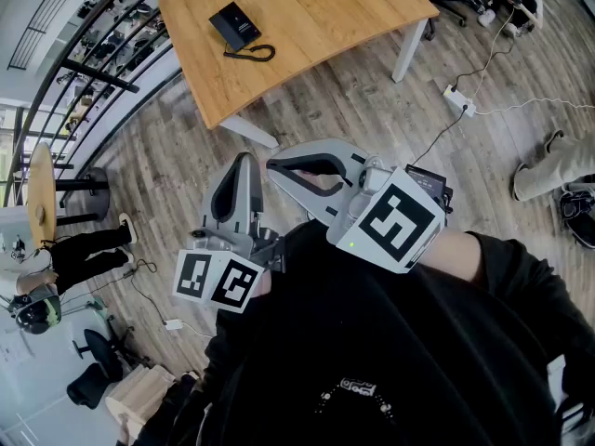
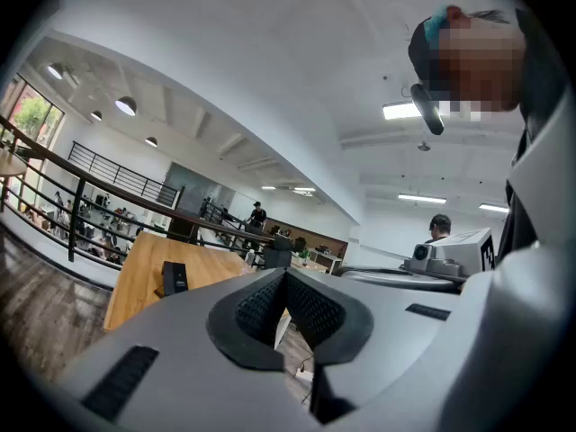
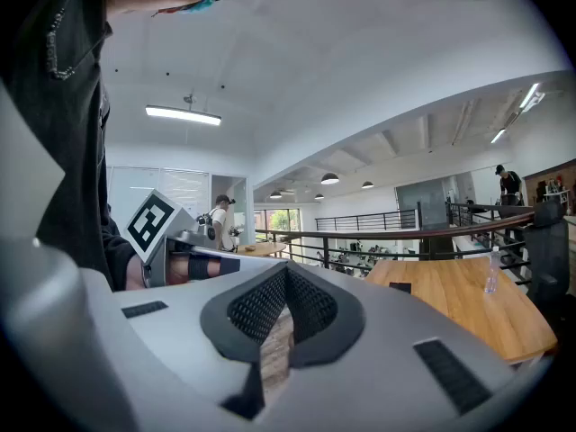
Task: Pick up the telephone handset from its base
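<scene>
One black telephone [image 1: 235,25] lies on the wooden desk [image 1: 316,12], close to the desk's left edge as the head view shows it and nearer the far left corner than the near one. At this size the handset cannot be told apart from its base. The looped black cord [image 1: 253,54] lies on the desk just beside the telephone, on the side nearer the person. Both grippers are held level in front of the person's black-clothed chest, over the plank floor [image 1: 372,110] and well apart from the desk. The left gripper [image 1: 244,165] has its jaws together, with nothing between them. The right gripper [image 1: 276,167], just beside it, likewise has its jaws closed tip to tip and empty. A white power strip [image 1: 460,100] with its cable lies on the floor off the desk's right corner.
</scene>
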